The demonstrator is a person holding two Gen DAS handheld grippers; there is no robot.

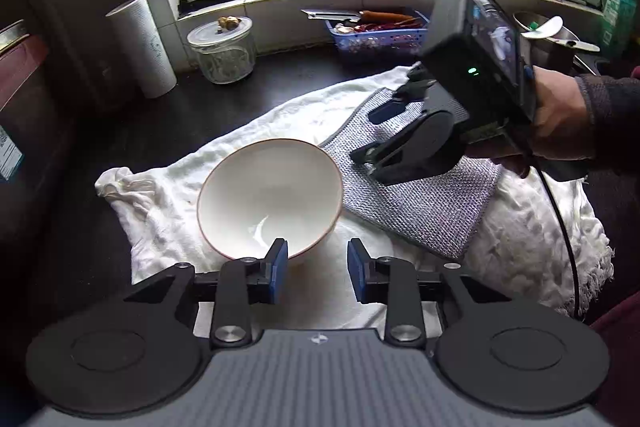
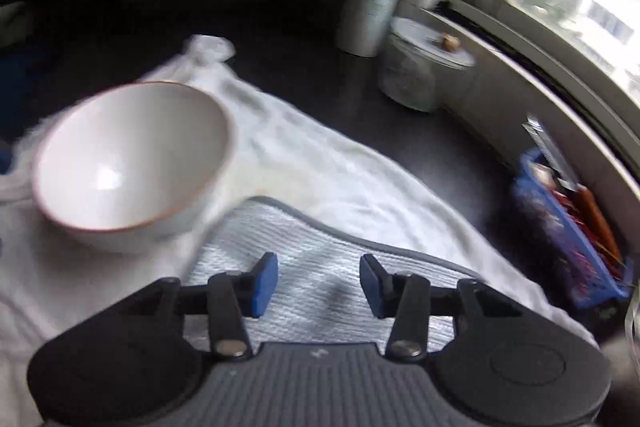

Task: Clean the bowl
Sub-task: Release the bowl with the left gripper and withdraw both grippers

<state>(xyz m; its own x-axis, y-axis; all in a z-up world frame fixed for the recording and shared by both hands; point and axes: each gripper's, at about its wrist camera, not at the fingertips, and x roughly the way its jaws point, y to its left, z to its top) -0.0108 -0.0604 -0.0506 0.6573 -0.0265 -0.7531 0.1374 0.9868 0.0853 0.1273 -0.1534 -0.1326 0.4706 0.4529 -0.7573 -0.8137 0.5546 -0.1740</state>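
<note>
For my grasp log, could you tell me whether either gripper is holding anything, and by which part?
Nothing is held. The left gripper and right gripper are both open and empty, near the bowl and grey cloth.

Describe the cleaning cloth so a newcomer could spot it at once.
On the dark counter below the window lies a white towel. The grey mesh cloth lies flat on it, beside the white bowl; its shiny woven texture sets it apart.
</note>
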